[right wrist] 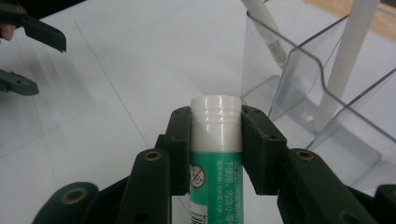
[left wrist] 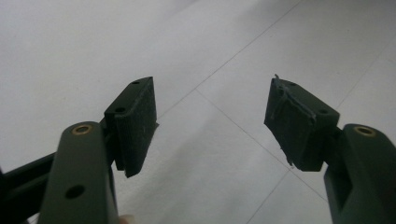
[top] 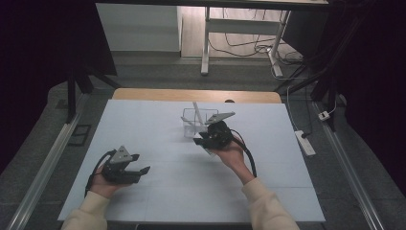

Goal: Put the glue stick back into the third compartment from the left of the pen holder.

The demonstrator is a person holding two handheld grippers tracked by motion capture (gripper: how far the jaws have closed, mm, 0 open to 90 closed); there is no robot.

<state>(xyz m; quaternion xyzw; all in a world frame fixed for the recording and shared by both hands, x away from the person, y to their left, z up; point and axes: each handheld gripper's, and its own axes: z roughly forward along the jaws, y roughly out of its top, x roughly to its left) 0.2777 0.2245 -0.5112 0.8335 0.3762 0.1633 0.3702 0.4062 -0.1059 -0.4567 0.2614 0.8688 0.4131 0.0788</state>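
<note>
While your right gripper (right wrist: pixel 215 149) clamps the green-and-white glue stick (right wrist: pixel 215 154) beside the clear plastic organiser (right wrist: pixel 299 88), lift it over a compartment; your left gripper (left wrist: pixel 212 121) idles, jaws apart.

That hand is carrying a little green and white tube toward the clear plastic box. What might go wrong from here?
The right gripper pinches the glue stick just below its white cap, so the tube might swivel or slip. The clear organizer looks light and thin-walled, so a bump might push or tip it. Two white pens already lean inside, and the tube could knock them on the way in.
</note>
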